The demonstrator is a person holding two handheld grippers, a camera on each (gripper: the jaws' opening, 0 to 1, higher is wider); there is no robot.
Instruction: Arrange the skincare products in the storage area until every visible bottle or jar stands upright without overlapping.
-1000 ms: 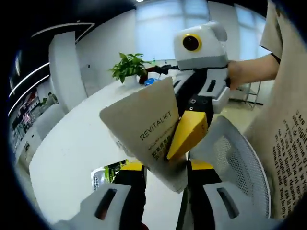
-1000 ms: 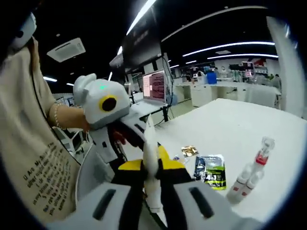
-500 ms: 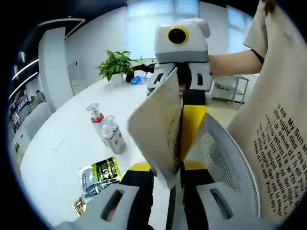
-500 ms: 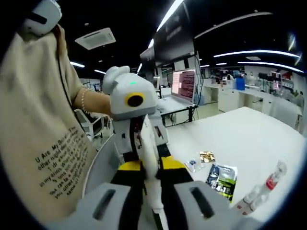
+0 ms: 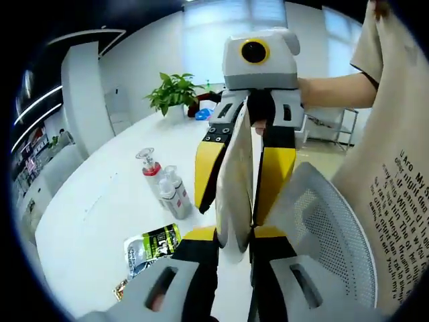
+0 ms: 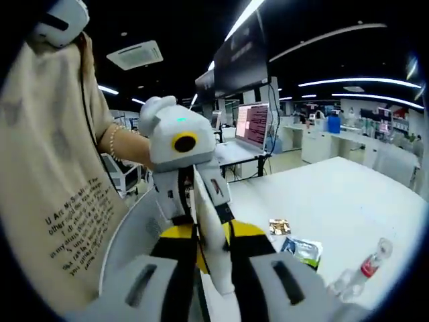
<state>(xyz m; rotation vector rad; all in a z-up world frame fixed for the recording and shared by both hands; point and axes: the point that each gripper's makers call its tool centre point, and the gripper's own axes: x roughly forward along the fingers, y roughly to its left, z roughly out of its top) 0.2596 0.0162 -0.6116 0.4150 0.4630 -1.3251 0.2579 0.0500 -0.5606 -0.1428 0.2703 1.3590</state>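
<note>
1. In the left gripper view we see the left gripper (image 5: 234, 235) closed on the lower edge of a flat beige carton (image 5: 236, 194), which we meet nearly edge-on, standing up from between the jaws.
2. The same view shows the right gripper (image 5: 236, 174) coming in from above, its yellow-faced jaws either side of the carton's upper part; they stand a little apart, and we cannot tell whether they press it.
3. In the right gripper view the right gripper (image 6: 204, 251) has the carton (image 6: 209, 228) as a thin pale strip between its jaws, which sit close against it.
4. That view also shows the left gripper (image 6: 191, 201) behind the carton, held by a hand with a bead bracelet (image 6: 115, 141).
5. The left gripper view alone gives us a potted plant (image 5: 173, 94) at the far end of the white table (image 5: 87, 201) and a mesh chair (image 5: 328, 235) under the grippers.
6. On the table, the left gripper view shows two small bottles (image 5: 174, 194) touching a red-collared pump bottle (image 5: 151, 171), with a green sachet (image 5: 151, 247) nearer us.
7. The right gripper view shows those bottles (image 6: 365, 272) at the table's near right, the sachet (image 6: 301, 251) beside them, and a small gold packet (image 6: 279, 226) just beyond.
8. Only the right gripper view gives us a lit monitor (image 6: 251, 124) and a person's beige printed shirt (image 6: 64, 194).
</note>
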